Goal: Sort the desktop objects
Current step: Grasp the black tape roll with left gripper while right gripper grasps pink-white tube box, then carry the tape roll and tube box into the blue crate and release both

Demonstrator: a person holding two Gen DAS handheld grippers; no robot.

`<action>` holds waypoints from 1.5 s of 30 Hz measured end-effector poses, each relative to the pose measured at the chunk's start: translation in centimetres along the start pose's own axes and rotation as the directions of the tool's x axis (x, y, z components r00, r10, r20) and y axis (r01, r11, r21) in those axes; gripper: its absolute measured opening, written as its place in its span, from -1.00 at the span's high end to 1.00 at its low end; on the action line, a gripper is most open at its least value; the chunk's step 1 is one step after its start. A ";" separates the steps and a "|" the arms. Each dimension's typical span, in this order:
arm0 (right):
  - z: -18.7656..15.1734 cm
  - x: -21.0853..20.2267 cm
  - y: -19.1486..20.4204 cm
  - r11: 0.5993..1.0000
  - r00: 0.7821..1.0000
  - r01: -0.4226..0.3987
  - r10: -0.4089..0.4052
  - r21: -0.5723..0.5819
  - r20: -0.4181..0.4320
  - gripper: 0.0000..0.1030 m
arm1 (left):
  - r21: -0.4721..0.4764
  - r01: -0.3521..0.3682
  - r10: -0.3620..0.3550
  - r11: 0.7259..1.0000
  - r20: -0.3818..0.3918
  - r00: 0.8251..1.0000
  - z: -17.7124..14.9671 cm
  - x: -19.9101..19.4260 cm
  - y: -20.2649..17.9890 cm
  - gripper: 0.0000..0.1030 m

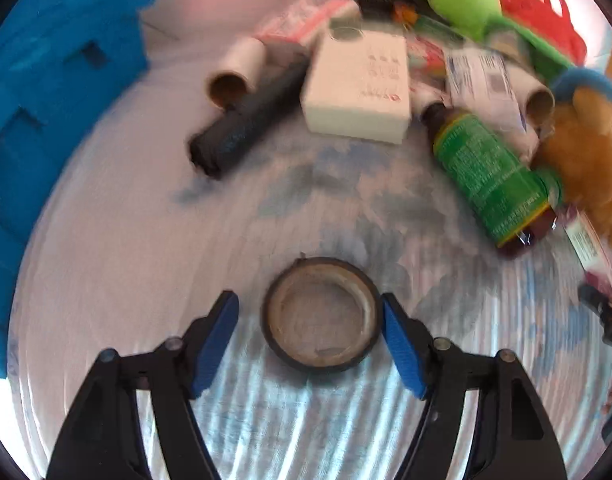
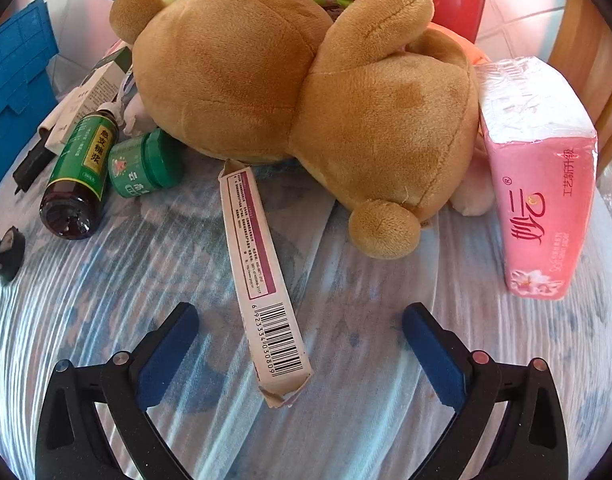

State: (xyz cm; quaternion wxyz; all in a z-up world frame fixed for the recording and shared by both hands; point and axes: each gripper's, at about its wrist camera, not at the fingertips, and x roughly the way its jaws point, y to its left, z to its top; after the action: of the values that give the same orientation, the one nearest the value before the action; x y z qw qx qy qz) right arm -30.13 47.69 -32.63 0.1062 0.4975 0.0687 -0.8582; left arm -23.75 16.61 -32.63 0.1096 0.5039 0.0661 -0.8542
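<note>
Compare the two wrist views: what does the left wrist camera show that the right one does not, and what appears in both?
Left wrist only: the tape roll between the open left gripper, a white box, a black cylinder.
Right wrist only: the long barcode carton ahead of the open right gripper, a pink tissue pack.
Both: green-labelled bottle, brown plush bear.

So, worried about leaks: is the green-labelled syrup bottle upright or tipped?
Tipped: the syrup bottle lies on its side on the tablecloth, base toward the camera.
</note>
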 end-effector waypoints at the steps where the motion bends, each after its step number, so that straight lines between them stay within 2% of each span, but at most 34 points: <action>1: -0.2 0.0 -0.1 1.000 1.000 -0.009 0.009 -0.014 0.006 -1.00 | -0.013 -0.001 0.001 1.000 0.008 1.000 -0.2 0.3 0.3 -0.52; 3: -0.3 0.0 -0.3 0.999 1.000 -0.019 0.019 -0.030 0.000 -0.99 | -0.030 0.005 -0.005 1.000 0.010 1.000 -0.3 0.9 0.7 -0.68; 5: -0.2 -0.3 -0.7 1.000 1.000 -0.020 0.020 -0.008 -0.007 -0.65 | -0.025 -0.018 0.018 1.000 0.012 1.000 -0.4 1.5 0.7 -0.83; 6: -0.2 -0.7 -0.9 0.999 0.999 -0.051 0.051 0.007 0.014 -0.43 | -0.038 -0.017 0.017 0.999 0.010 1.000 -0.5 1.7 0.9 -0.88; 8: -0.1 -1.6 -1.4 0.994 0.993 -0.103 0.101 0.037 0.057 -0.42 | -0.039 -0.010 0.011 0.999 0.014 1.000 -0.4 2.0 1.1 -0.91; 10: 0.1 -2.1 -1.4 0.993 0.990 -0.113 0.109 0.033 0.091 -0.37 | -0.043 -0.010 0.011 0.999 0.018 1.000 -0.5 2.4 1.2 -0.88; 11: 0.1 -2.3 -1.4 0.994 0.989 -0.108 0.105 0.024 0.102 -0.21 | -0.039 -0.007 0.008 0.999 0.020 1.000 -0.5 2.3 1.0 -0.77; 13: 0.1 -2.2 -1.1 0.995 0.990 -0.102 0.101 0.005 0.098 0.18 | -0.016 0.008 -0.008 1.000 0.036 0.999 -0.6 1.9 0.3 -0.40; 14: 0.2 -2.1 -0.7 0.996 0.992 -0.092 0.092 -0.003 0.081 0.28 | 0.003 0.019 -0.019 1.000 0.042 0.999 -0.8 1.8 -0.2 -0.10; 16: -0.2 -1.7 0.0 0.997 0.996 -0.082 0.082 -0.005 0.046 0.53 | 0.032 0.008 -0.009 0.999 0.043 0.999 -0.9 1.6 -1.1 -0.08; 18: -0.6 -2.1 0.0 0.996 0.995 -0.093 0.092 0.005 0.035 0.59 | 0.032 0.016 -0.017 0.999 0.031 0.999 -0.7 1.4 -1.0 -0.08; 21: -1.2 -4.2 0.0 0.995 0.992 -0.096 0.096 0.006 0.077 0.64 | 0.033 0.004 -0.005 0.999 0.035 0.999 -1.1 0.6 -0.7 -0.08; 26: -1.9 -8.5 0.6 0.994 0.981 -0.106 0.105 0.000 0.166 0.64 | 0.041 -0.014 0.010 0.999 0.104 0.995 -2.0 -3.4 0.0 -0.08; 28: -2.1 -10.0 1.2 0.994 0.974 -0.112 0.111 -0.006 0.198 0.64 | 0.039 -0.020 0.014 0.999 0.144 0.989 -1.6 -5.8 0.1 -0.08; 30: -2.4 -11.9 2.2 0.993 0.963 -0.119 0.120 -0.019 0.242 0.64 | 0.039 -0.029 0.021 0.999 0.187 0.982 -2.5 -9.0 0.2 -0.08; 35: -2.3 -17.4 5.5 0.988 0.919 -0.125 0.150 -0.091 0.364 0.64 | 0.021 -0.043 0.035 0.999 0.280 0.960 -2.8 -14.7 0.9 -0.08; 39: -2.2 -21.2 8.8 0.978 0.872 -0.152 0.200 -0.142 0.446 0.64 | 0.016 -0.057 0.048 0.998 0.343 0.938 -3.6 -18.8 2.6 -0.08; 45: -1.0 -26.0 15.8 0.951 0.797 -0.194 0.297 -0.243 0.526 0.64 | -0.003 -0.095 0.086 0.995 0.452 0.888 -4.4 -24.9 6.9 -0.08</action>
State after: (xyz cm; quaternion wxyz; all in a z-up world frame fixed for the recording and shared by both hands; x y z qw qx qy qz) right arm -12.79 35.61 -10.76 0.2759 0.2193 0.0452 -0.9347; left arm -6.62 13.90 -13.02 0.1568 0.2951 0.0069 -0.9425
